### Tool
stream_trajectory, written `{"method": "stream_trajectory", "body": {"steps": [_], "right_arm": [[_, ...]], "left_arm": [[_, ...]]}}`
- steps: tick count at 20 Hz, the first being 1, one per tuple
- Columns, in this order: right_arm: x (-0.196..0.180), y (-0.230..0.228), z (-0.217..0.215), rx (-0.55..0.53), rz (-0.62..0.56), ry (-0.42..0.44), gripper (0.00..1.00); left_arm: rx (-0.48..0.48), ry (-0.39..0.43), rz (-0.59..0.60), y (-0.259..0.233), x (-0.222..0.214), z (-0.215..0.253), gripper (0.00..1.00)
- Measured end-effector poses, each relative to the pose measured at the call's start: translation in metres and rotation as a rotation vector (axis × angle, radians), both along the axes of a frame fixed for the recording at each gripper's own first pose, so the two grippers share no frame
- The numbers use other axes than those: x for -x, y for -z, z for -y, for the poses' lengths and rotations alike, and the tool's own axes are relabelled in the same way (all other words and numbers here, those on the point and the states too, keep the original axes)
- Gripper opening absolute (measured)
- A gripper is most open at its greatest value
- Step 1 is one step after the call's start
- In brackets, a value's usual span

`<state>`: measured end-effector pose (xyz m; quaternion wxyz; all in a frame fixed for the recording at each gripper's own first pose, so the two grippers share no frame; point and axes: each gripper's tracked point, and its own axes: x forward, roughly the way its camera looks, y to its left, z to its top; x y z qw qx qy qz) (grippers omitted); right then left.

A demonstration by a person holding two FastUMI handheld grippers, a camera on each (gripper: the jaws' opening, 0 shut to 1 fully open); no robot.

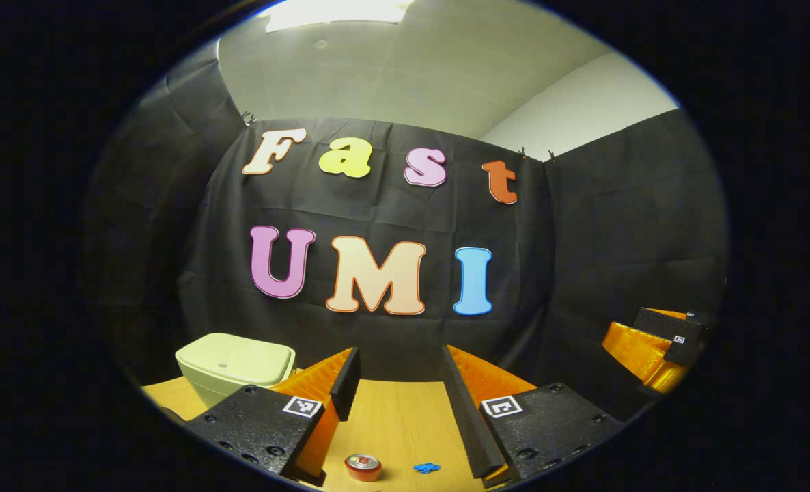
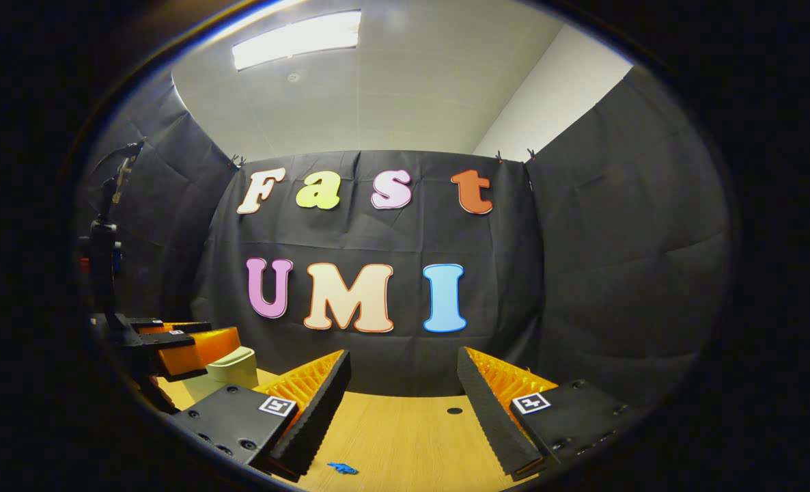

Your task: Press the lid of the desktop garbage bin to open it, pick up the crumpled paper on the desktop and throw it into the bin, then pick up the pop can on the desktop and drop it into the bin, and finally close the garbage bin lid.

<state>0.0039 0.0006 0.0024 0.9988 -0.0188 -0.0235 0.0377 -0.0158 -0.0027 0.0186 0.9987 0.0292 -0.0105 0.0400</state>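
A light wooden counter point(image 1: 391, 417) runs back to black cloth walls point(image 1: 582, 260) that close in the booth on three sides. Above the cloth are a pale ceiling and a lit ceiling panel point(image 2: 296, 37).

In the left gripper view, the left gripper point(image 1: 399, 410) hovers above the counter, released, its two fingers spread wide with nothing between them. The pale green bin point(image 1: 238, 365) stands at the far left of the counter with its lid down. The pop can point(image 1: 362, 467) stands upright on the counter just below the gripper's left finger, and a small blue scrap point(image 1: 427, 468) lies near it to the right. The other gripper shows at the right edge.

In the right gripper view, the right gripper point(image 2: 401, 410) is likewise released and empty above the counter. A small dark hole point(image 2: 454, 411) marks the wood between its fingers. The left gripper point(image 2: 193, 348) hangs in front of the bin point(image 2: 231, 369).
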Motion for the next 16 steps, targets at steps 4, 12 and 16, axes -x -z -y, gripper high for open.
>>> {"method": "stream_trajectory", "body": {"steps": [4,12,16], "right_arm": [[-0.007,0.006,-0.005,-0.006,-0.005,-0.060,0.98],[-0.024,0.014,-0.043,-0.091,-0.012,-0.146,0.99],[-0.033,0.014,-0.074,-0.106,-0.006,-0.130,0.99]], "left_arm": [[-0.032,-0.085,-0.006,0.002,0.010,-0.018,0.35],[-0.113,-0.320,0.000,-0.013,0.040,-0.113,0.00],[-0.082,-0.341,-0.029,-0.008,0.032,-0.167,0.00]]}}
